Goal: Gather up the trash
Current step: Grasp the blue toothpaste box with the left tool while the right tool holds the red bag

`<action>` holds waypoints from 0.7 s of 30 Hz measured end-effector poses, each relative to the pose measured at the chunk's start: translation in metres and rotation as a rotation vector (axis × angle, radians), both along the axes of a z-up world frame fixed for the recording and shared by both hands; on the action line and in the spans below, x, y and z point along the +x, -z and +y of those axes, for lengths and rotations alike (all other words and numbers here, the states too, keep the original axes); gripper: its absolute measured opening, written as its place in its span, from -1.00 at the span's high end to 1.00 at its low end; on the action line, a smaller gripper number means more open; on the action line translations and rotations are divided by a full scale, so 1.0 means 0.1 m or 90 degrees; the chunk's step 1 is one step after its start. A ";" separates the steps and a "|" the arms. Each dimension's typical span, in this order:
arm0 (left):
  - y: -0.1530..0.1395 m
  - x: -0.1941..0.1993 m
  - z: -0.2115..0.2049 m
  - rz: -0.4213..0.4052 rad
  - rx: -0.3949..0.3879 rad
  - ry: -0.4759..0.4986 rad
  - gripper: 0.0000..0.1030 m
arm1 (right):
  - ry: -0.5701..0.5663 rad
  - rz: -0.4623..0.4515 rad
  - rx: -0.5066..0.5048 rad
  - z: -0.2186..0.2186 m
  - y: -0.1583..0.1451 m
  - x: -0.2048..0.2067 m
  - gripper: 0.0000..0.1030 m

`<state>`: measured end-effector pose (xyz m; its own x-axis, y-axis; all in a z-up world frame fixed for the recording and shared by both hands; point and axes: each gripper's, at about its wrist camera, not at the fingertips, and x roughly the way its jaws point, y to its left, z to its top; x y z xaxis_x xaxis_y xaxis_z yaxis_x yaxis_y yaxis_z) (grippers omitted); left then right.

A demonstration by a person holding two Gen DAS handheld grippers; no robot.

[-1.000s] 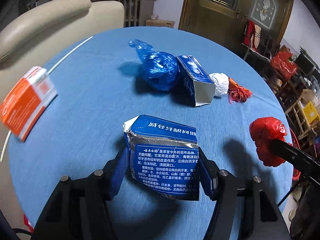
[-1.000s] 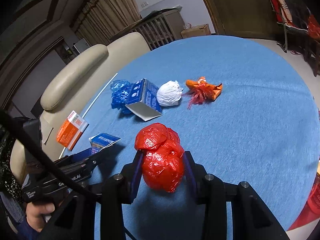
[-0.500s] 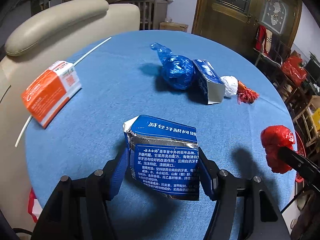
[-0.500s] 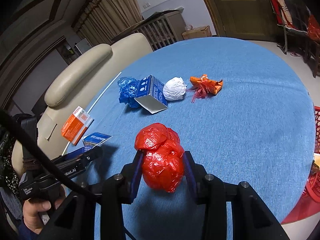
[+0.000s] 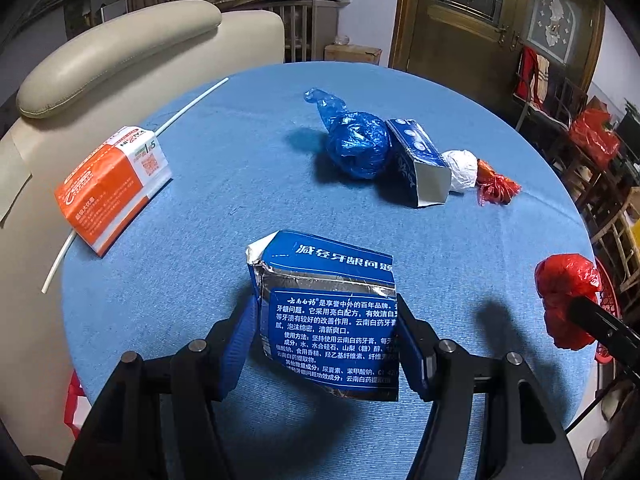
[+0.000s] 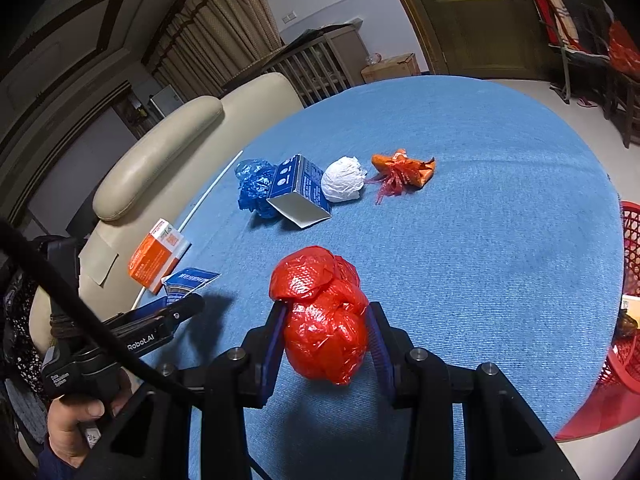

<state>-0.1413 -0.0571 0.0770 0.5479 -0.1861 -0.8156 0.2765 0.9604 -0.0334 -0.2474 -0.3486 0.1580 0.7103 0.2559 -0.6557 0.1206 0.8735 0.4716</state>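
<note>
My left gripper is shut on a crumpled blue toothpaste box, held above the blue round table. My right gripper is shut on a crumpled red plastic bag, also lifted over the table. In the left wrist view that red plastic bag shows at the right edge. In the right wrist view the left gripper is at the lower left with the blue toothpaste box in it. A red mesh basket stands past the table's right edge.
On the table lie an orange and white box, a white stick, a blue plastic bag, an open blue carton, a white paper ball and an orange-red wrapper. A beige armchair stands at the far left.
Both grippers have drawn back from the table with their loads still held, so more of the table and the armchair shows. The trash on the table has not moved.
</note>
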 end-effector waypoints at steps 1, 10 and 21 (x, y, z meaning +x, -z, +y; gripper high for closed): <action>0.00 0.00 -0.01 -0.001 0.001 0.001 -0.29 | 0.002 -0.001 0.001 -0.01 0.00 -0.01 0.18; -0.03 -0.05 -0.13 -0.006 0.012 0.016 -0.29 | 0.010 -0.006 0.009 -0.09 0.01 -0.08 0.18; -0.05 -0.05 -0.25 -0.009 0.025 0.026 -0.29 | 0.022 -0.006 0.019 -0.19 0.03 -0.12 0.18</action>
